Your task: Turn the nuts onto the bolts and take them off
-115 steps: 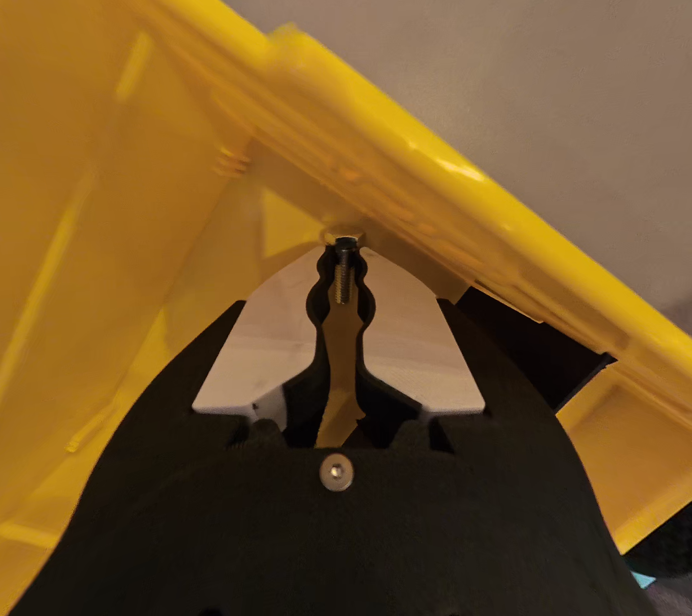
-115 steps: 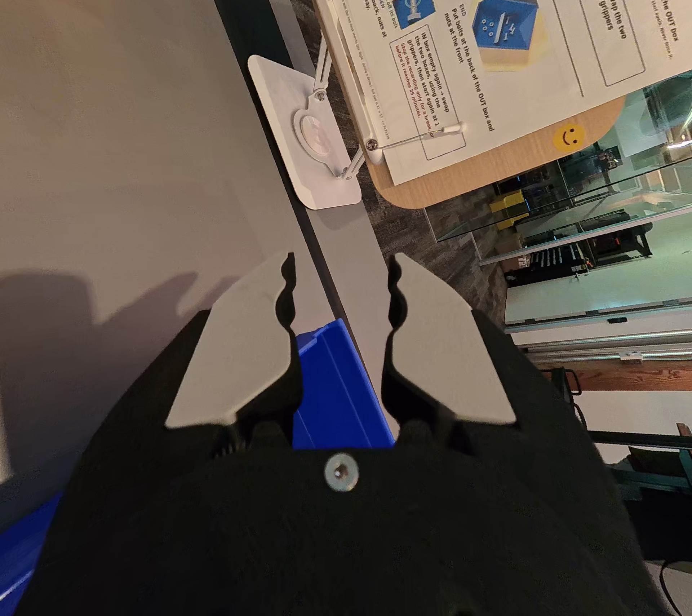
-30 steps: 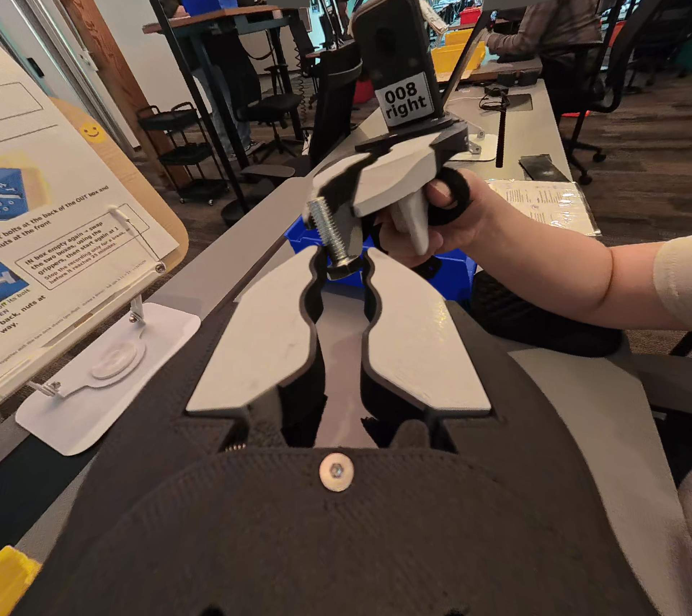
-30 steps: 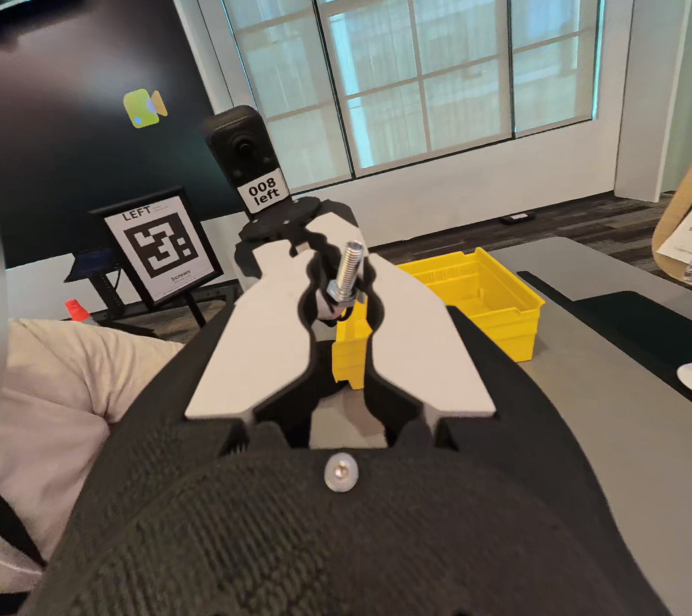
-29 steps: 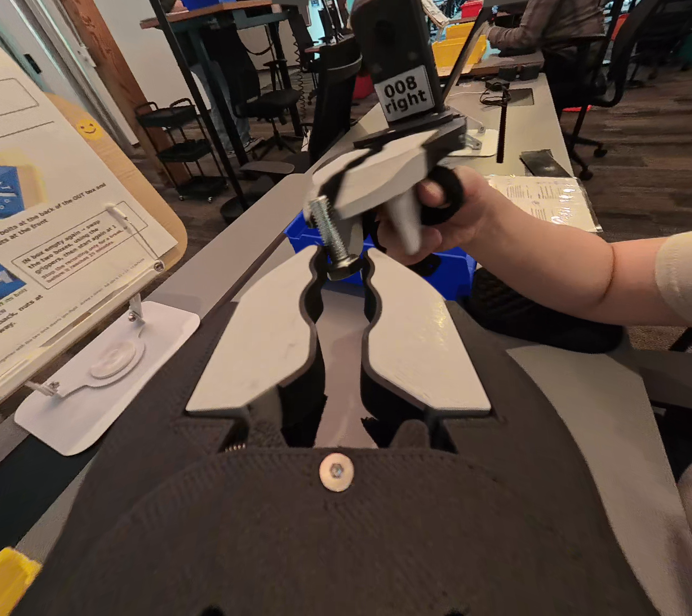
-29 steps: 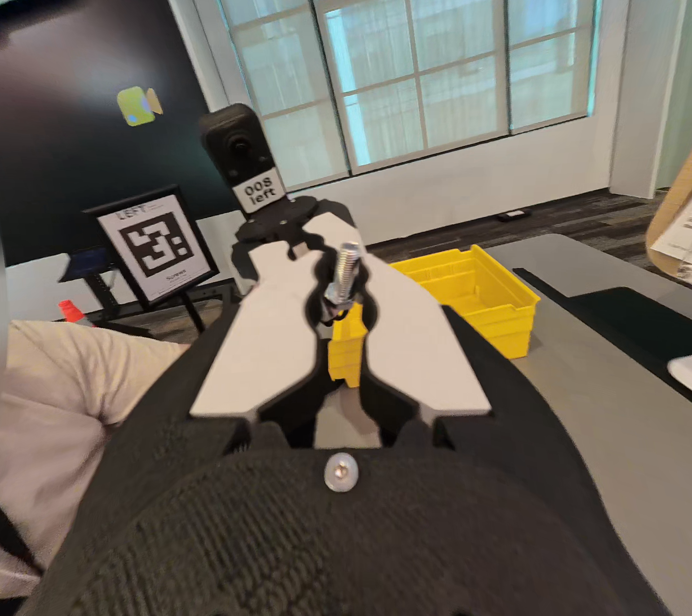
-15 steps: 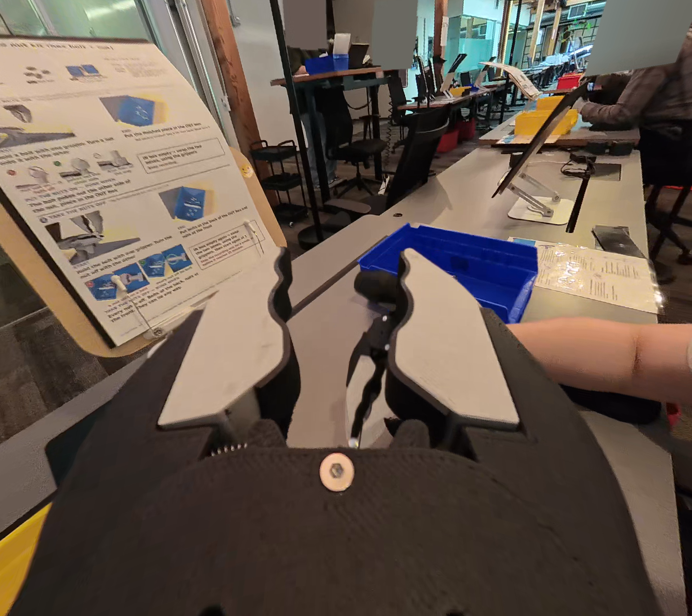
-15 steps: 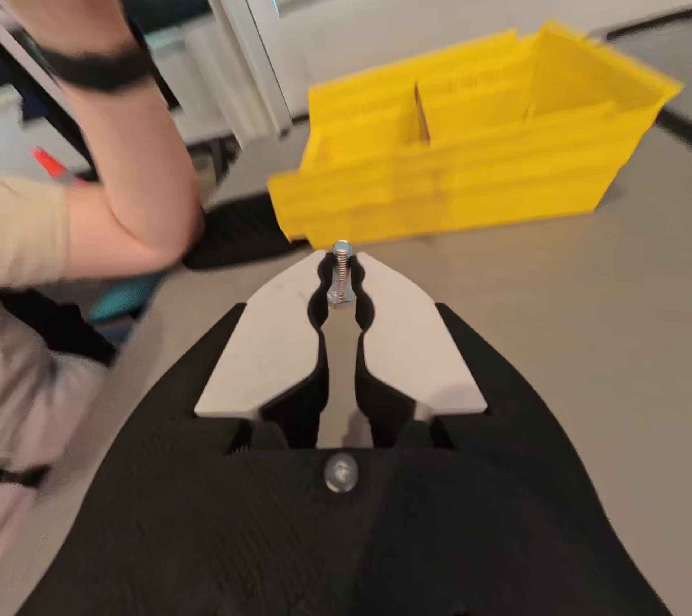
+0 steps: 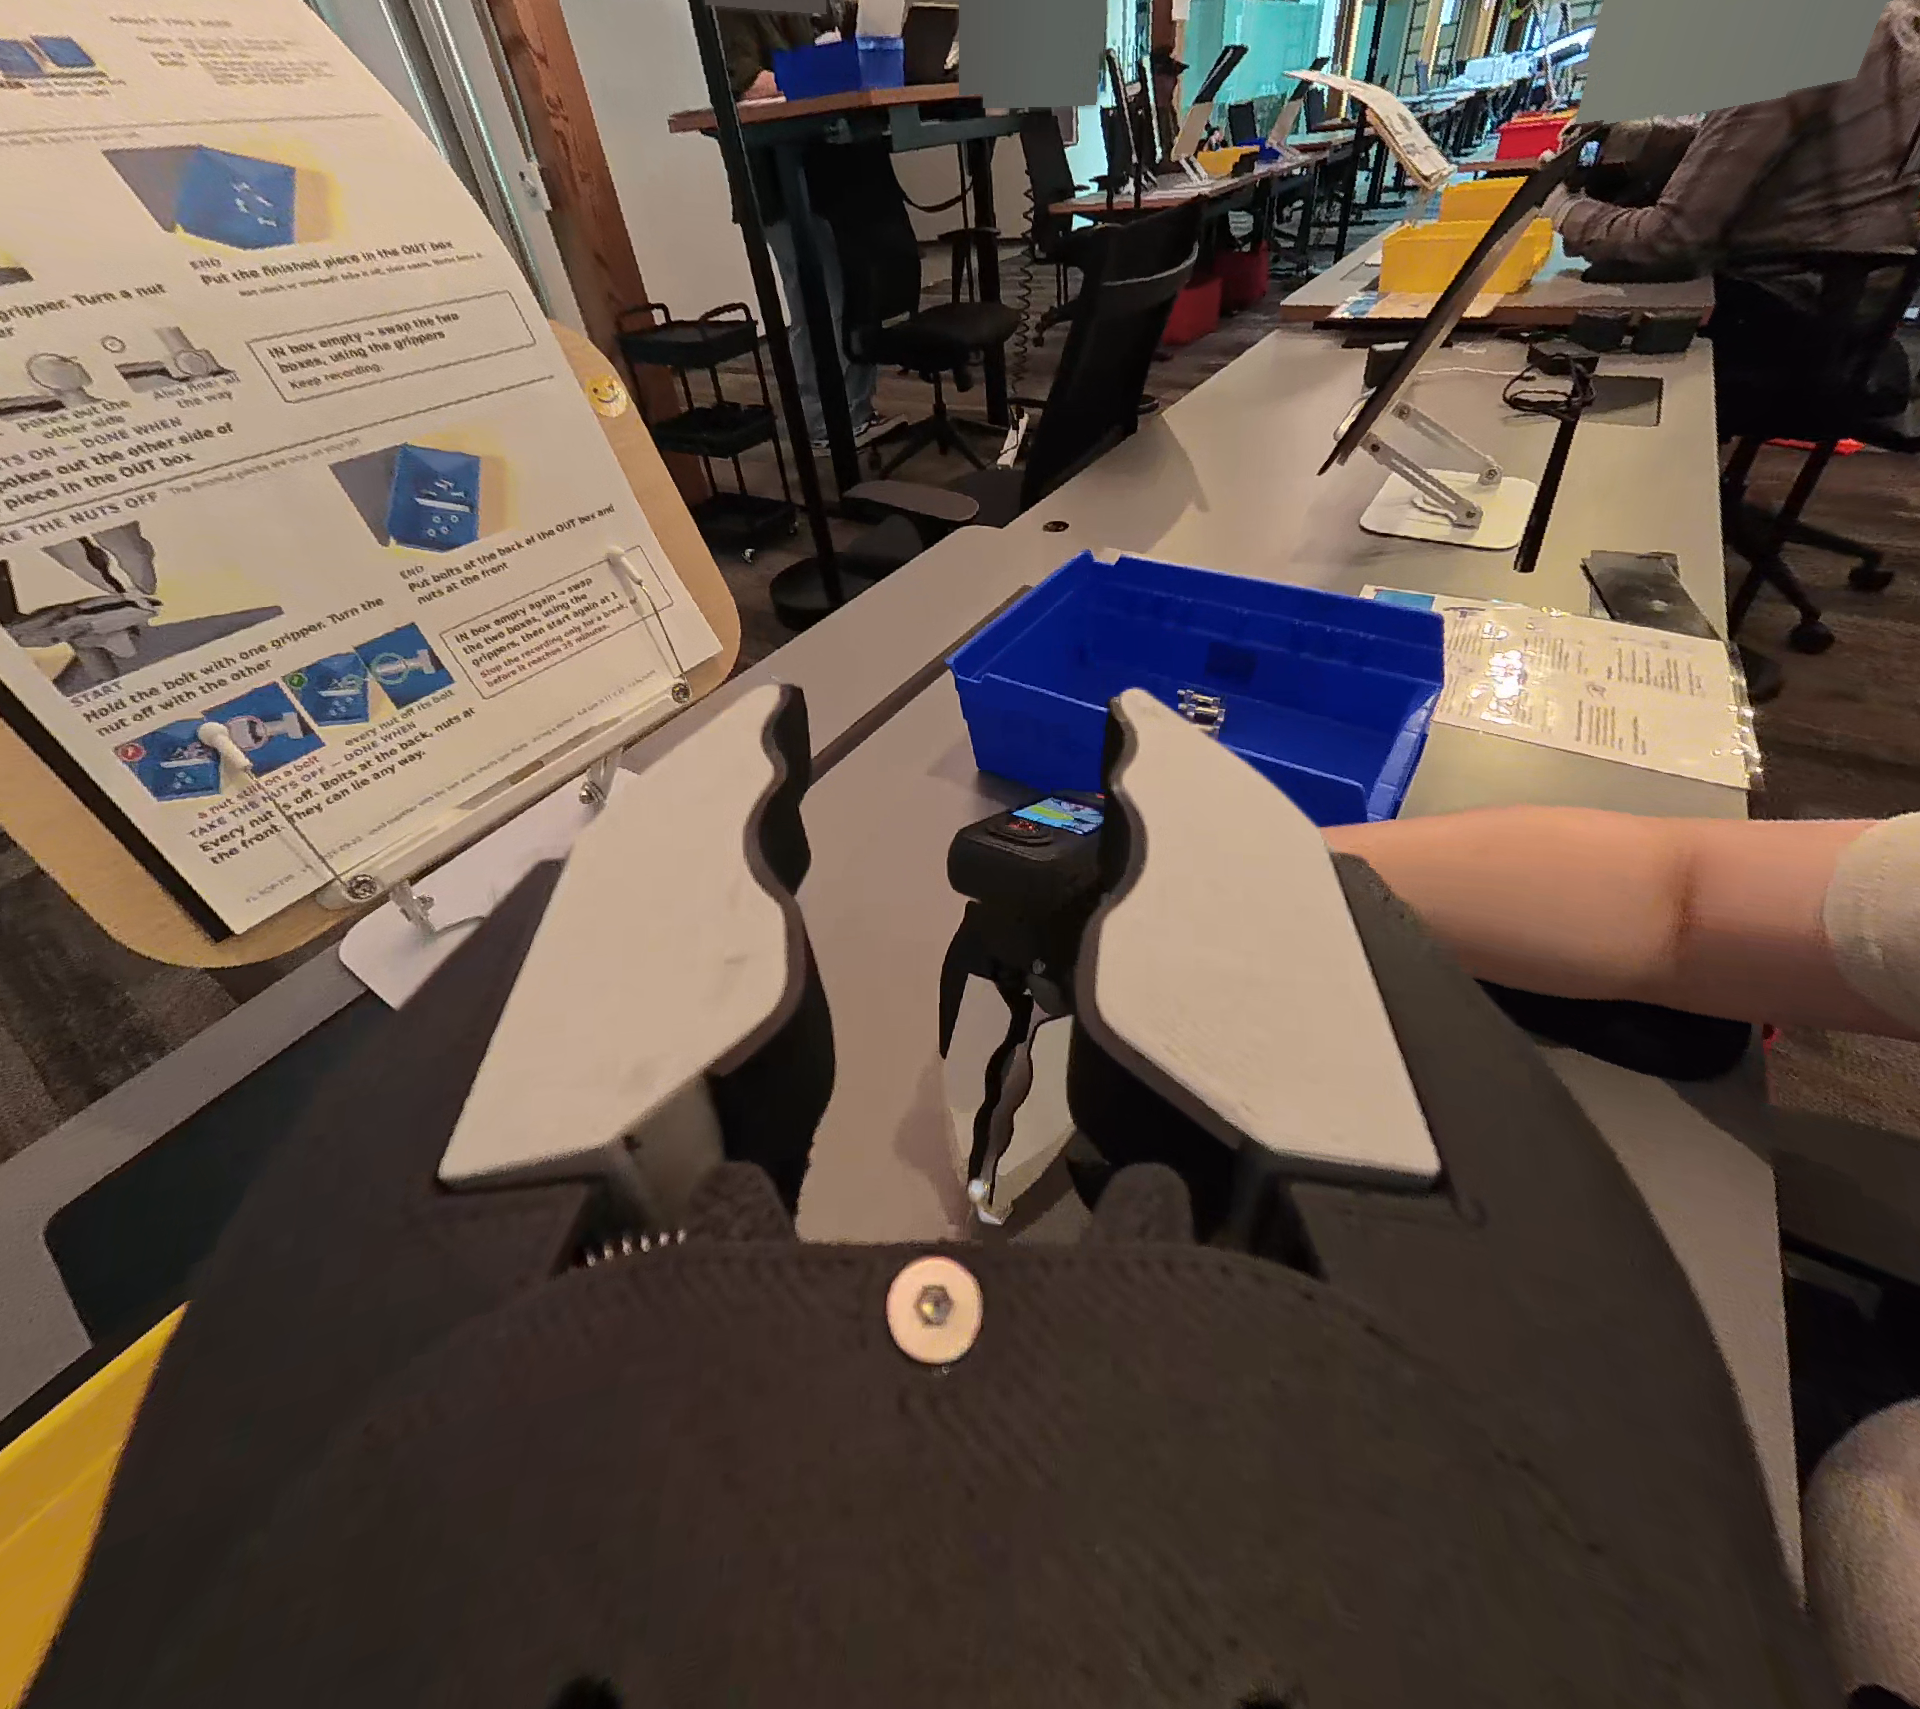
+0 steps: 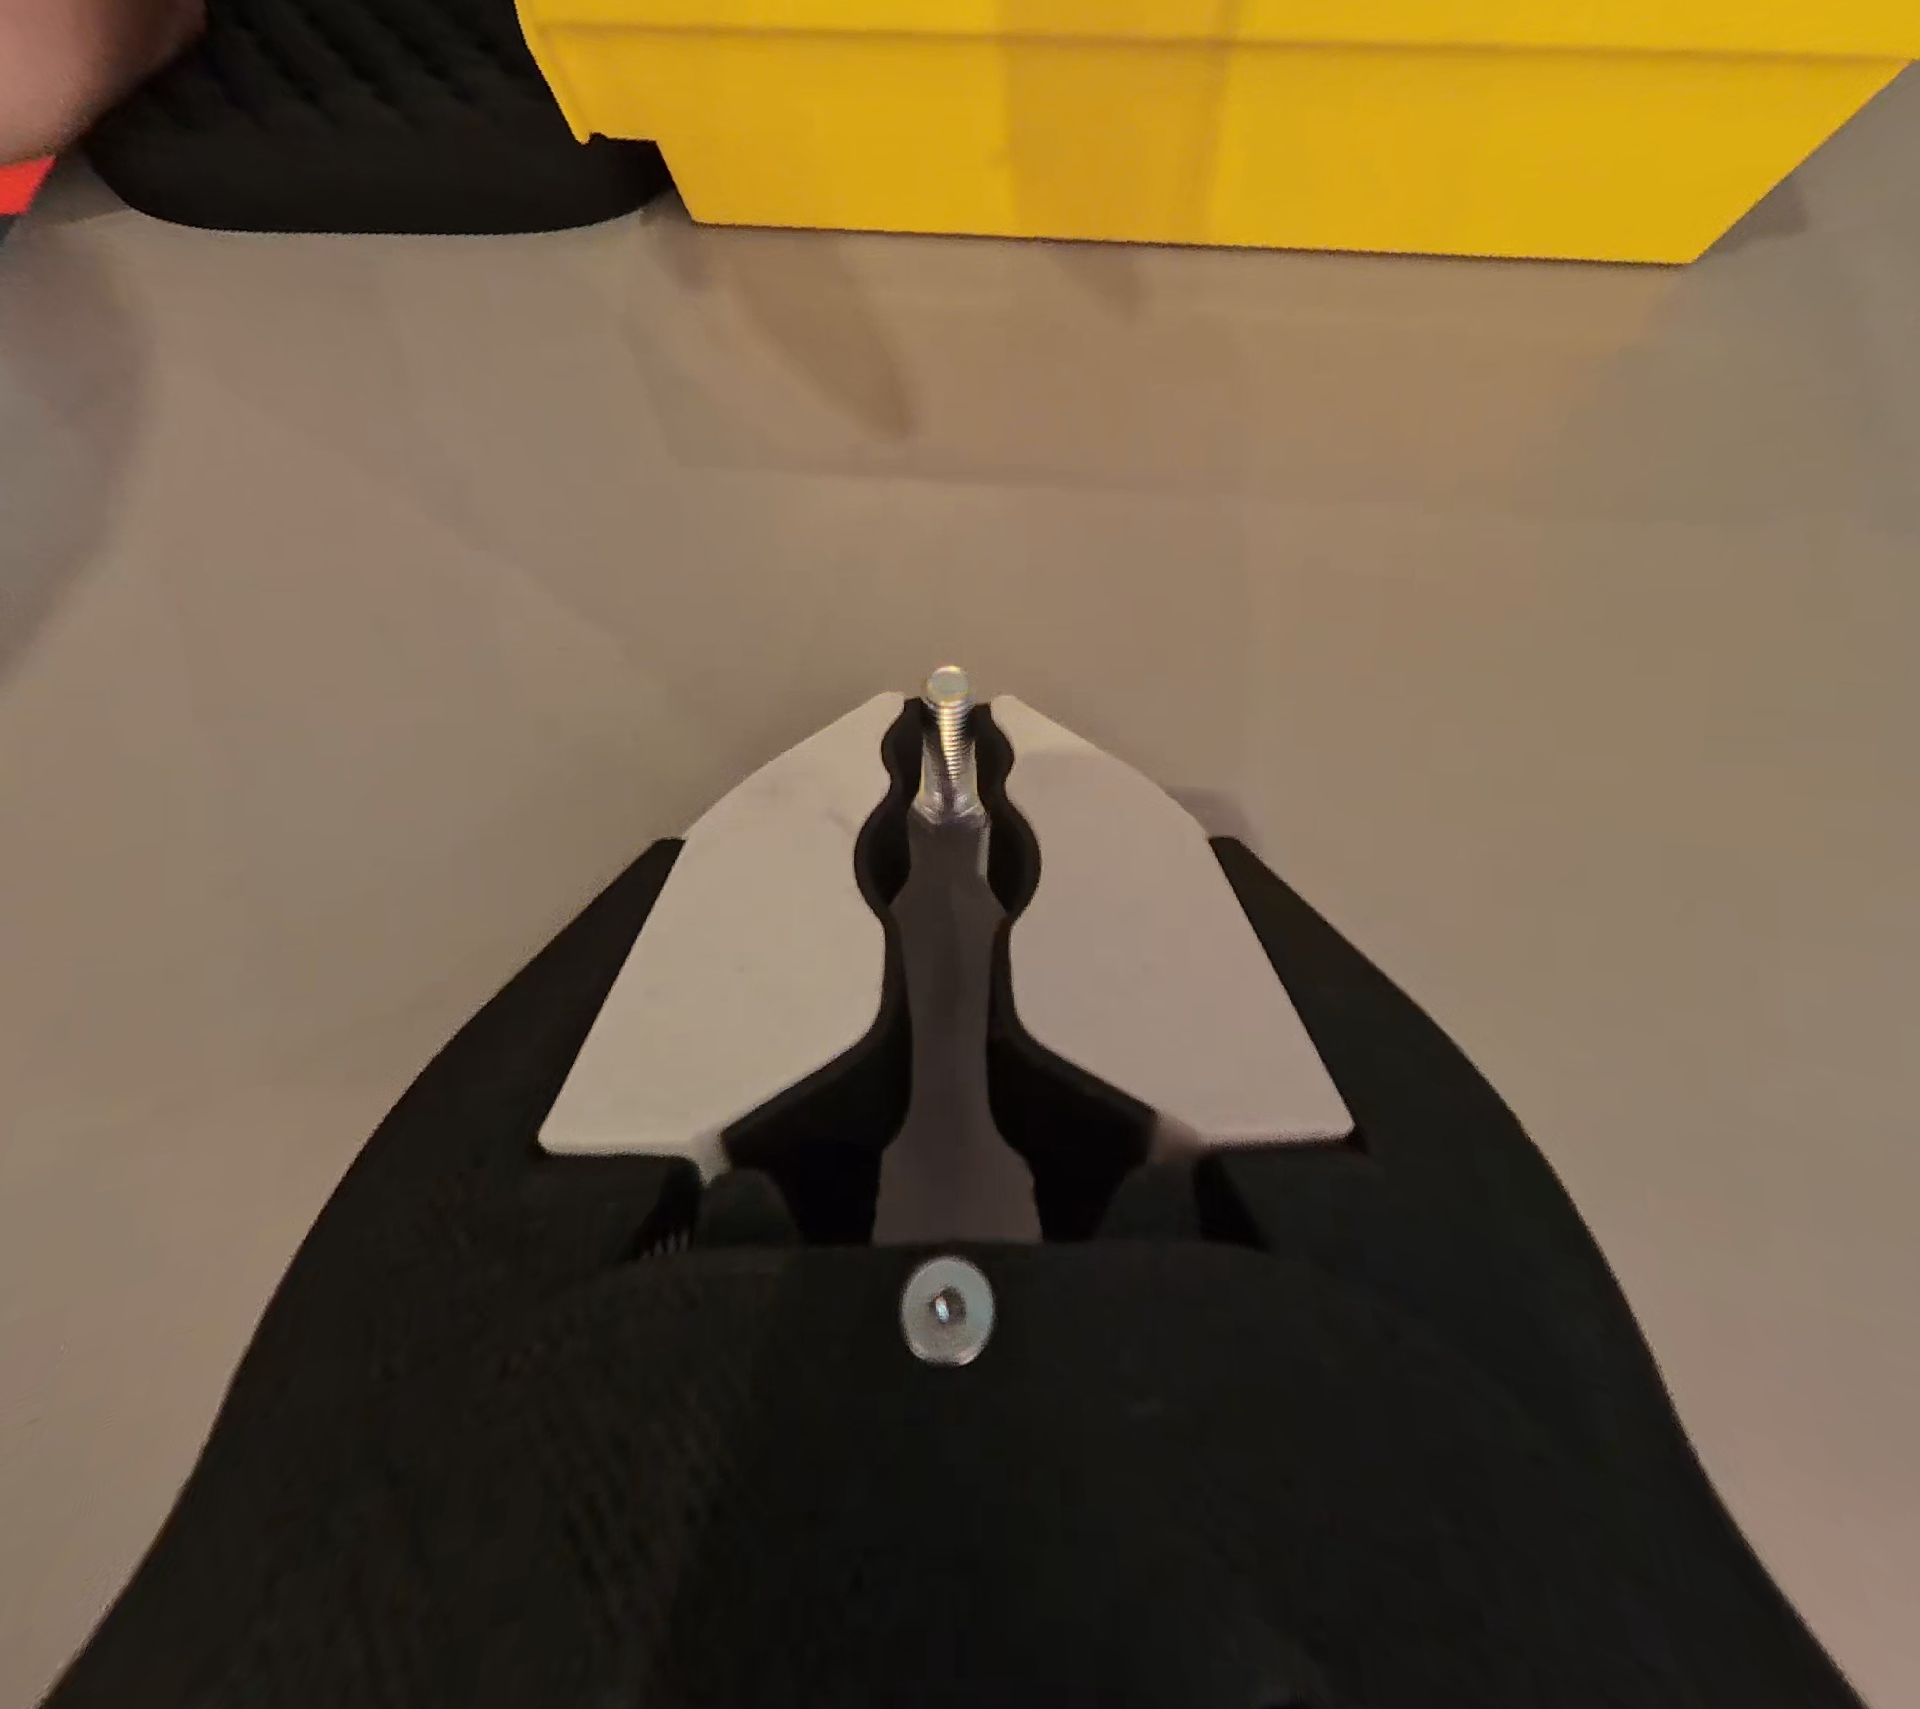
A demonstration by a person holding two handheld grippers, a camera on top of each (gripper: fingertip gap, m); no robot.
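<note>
Right tool [image 10: 948, 709] clamped on a bolt [image 10: 945, 750] low over the grey surface [image 10: 416, 568], near the yellow bin [image 10: 1143, 49], left tool [image 9: 951, 724] spread wide, holding nothing, blue bin [image 9: 1195, 672] beyond

A silver bolt [image 10: 948, 750] with a nut [image 10: 943, 812] threaded low on its shank points away above the grey table, short of the yellow bin. More small silver hardware [image 9: 1200, 707] lies inside the blue bin.

The left gripper [image 9: 951, 760] gapes wide above the grey table [image 9: 1236, 464], with the blue bin [image 9: 1195, 683] beyond and the right gripper [image 9: 987, 1186] pointing down between its fingers.
</note>
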